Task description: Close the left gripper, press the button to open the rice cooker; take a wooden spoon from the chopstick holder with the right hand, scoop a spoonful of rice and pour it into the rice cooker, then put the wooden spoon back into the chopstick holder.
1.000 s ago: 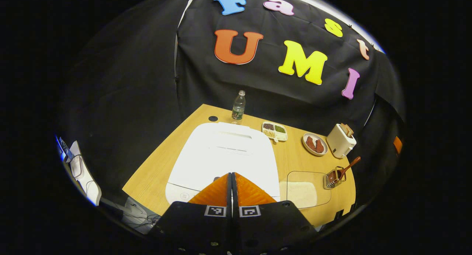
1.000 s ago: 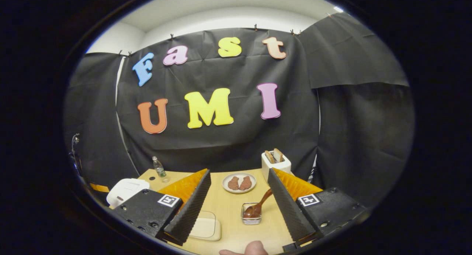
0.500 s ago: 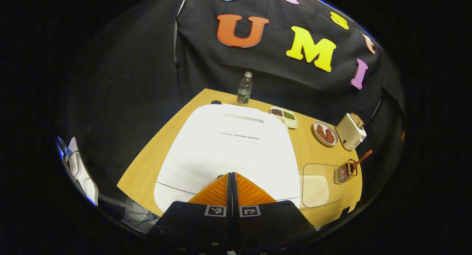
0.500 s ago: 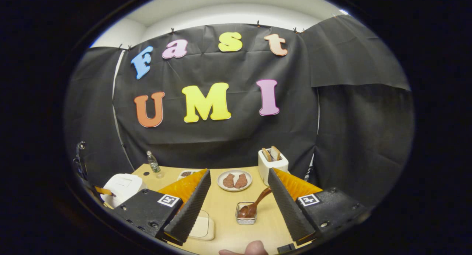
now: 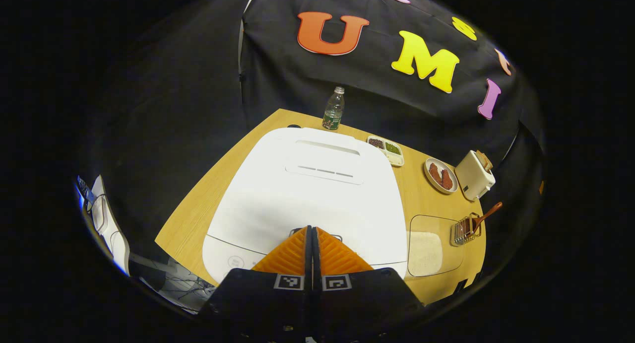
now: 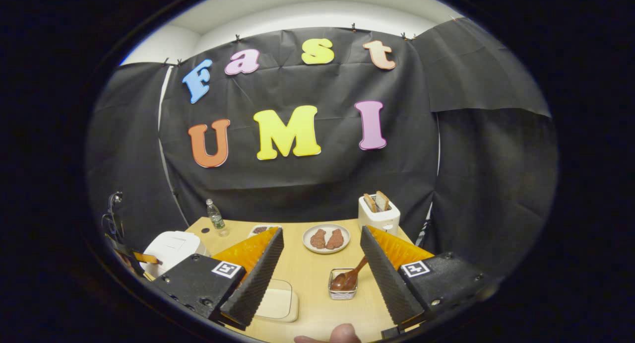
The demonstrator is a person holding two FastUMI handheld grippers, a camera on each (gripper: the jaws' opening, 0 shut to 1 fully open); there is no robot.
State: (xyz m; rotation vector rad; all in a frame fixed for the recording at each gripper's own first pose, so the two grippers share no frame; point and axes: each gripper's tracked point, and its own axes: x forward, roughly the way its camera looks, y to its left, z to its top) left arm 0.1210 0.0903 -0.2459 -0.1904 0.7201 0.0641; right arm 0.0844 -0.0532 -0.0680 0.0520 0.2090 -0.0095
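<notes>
A white rice cooker (image 5: pixel 317 184) with its lid down takes up the middle of the left gripper view. My left gripper (image 5: pixel 311 230) is shut, its tips resting at the lid's front edge over the button. A wooden spoon (image 5: pixel 483 217) stands in a wire chopstick holder (image 5: pixel 462 230) at the table's right. A clear tray of rice (image 5: pixel 424 246) lies beside the cooker. In the right gripper view my right gripper (image 6: pixel 322 236) hangs open above the table, with the wooden spoon (image 6: pixel 349 277) and chopstick holder (image 6: pixel 342 289) between its fingers farther off. The rice tray (image 6: pixel 278 303) and rice cooker (image 6: pixel 171 248) lie to the left.
A water bottle (image 5: pixel 333 109), a divided dish of beans (image 5: pixel 386 150), a plate with two brown pieces (image 5: pixel 439 175) and a white toaster (image 5: pixel 475 174) line the table's far side. A fingertip (image 6: pixel 330 335) shows at the bottom of the right gripper view.
My shut left gripper has come down and forward onto the cooker's front, so the lid looks larger. The right gripper stays open and has shifted slightly.
</notes>
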